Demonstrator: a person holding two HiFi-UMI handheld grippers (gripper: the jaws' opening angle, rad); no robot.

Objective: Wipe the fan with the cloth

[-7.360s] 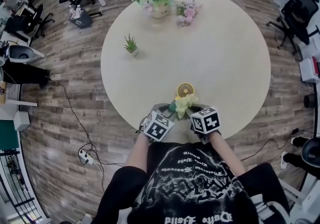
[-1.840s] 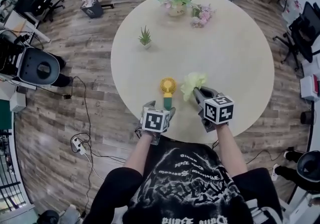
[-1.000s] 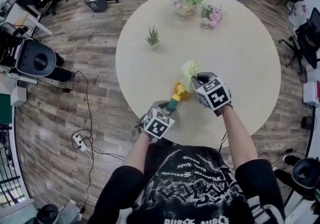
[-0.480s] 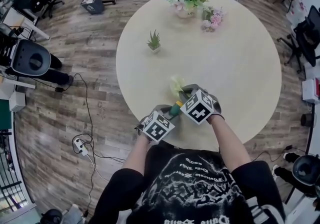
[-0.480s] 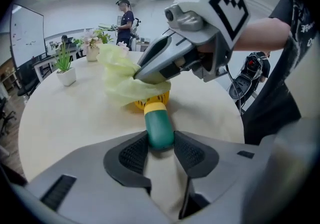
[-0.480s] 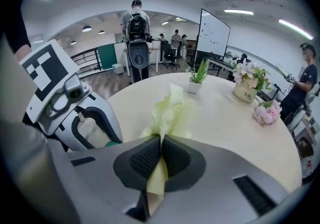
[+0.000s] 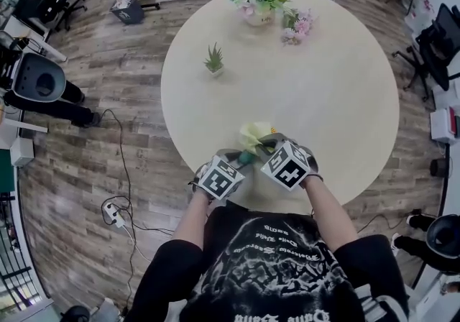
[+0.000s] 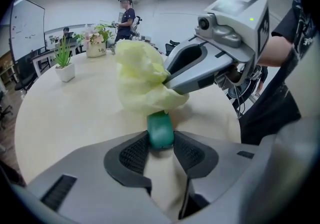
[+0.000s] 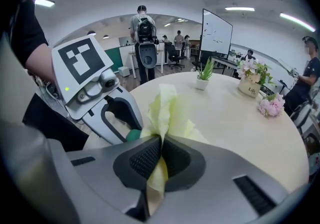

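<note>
Cloth [image 8: 142, 80] is draped right over the fan [image 8: 160, 132]. All I get is its green handle, and the head's buried in every view. From the head view, the table [image 7: 323, 83] loses part of its near edge under the left gripper [image 7: 239, 158], the right gripper [image 7: 263, 142] and my arms.

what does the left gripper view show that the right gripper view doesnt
Only the left gripper view: the left hand-held gripper closed on the fan's green handle, and the right hand-held gripper seen from outside. Only the right gripper view: that gripper's pads pinching the yellow cloth, the left one's marker cube, a person with a backpack. Both: the cloth and a bit of the handle, the round table, the small potted plant.
</note>
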